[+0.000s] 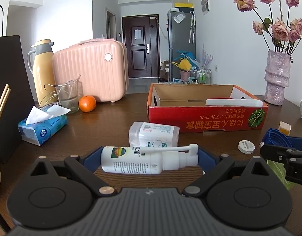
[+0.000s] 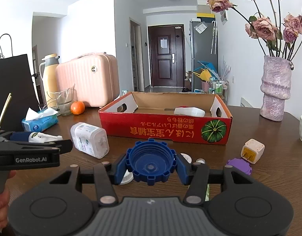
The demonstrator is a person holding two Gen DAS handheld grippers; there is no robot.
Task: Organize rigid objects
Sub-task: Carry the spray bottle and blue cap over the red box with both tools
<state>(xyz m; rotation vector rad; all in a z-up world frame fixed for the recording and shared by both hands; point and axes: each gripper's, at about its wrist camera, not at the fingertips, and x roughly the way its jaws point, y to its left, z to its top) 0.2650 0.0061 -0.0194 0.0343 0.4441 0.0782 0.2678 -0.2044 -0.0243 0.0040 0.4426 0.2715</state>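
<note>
My left gripper (image 1: 150, 160) is shut on a white spray bottle (image 1: 139, 160), held sideways above the table; it also shows in the right wrist view (image 2: 44, 137). My right gripper (image 2: 151, 163) is shut on a blue ridged cap (image 2: 150, 161), held above the table; it shows at the right edge of the left wrist view (image 1: 276, 139). The red cardboard box (image 1: 206, 120) (image 2: 164, 126) stands open ahead with a white object (image 2: 189, 111) inside. A clear plastic container (image 1: 154, 134) (image 2: 90, 140) lies on its side in front of the box.
On the wooden table (image 1: 103, 125): a white disc (image 1: 246, 146), a cream plug cube (image 2: 252, 151), a purple cap (image 2: 239, 165), a tissue pack (image 1: 42, 126), an orange (image 1: 87, 103), a glass jug (image 1: 69, 96), a yellow thermos (image 1: 42, 72), a pink case (image 1: 92, 70) and a flower vase (image 2: 274, 90).
</note>
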